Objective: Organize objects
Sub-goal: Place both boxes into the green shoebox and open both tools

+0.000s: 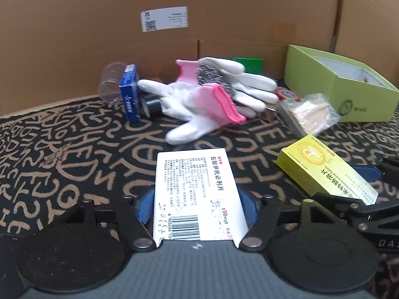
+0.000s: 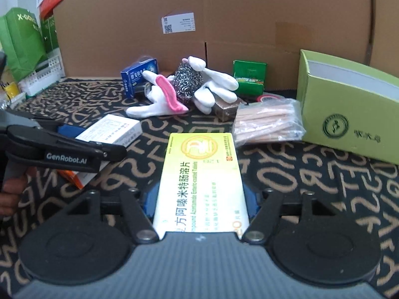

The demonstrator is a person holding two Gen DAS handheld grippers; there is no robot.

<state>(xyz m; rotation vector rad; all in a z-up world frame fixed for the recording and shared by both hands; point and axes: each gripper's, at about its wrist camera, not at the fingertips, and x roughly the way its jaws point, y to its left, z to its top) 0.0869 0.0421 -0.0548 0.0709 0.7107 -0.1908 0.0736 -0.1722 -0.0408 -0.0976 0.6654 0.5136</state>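
White medicine box (image 1: 199, 194) clamped in left tool (image 1: 197, 206), yellow box (image 2: 202, 182) in right tool (image 2: 199, 199); pile (image 2: 184, 92) at surface's (image 2: 299, 174) far edge unsorted.

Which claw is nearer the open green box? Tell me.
Right. The right claw, with the yellow medicine box between its pads, sits just left of the open green box. The left claw, around the white medicine box, is farther left.

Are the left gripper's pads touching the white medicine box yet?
Touching. In the left wrist view, the blue pads of the left gripper sit flush against both long sides of the white medicine box, no gap visible.
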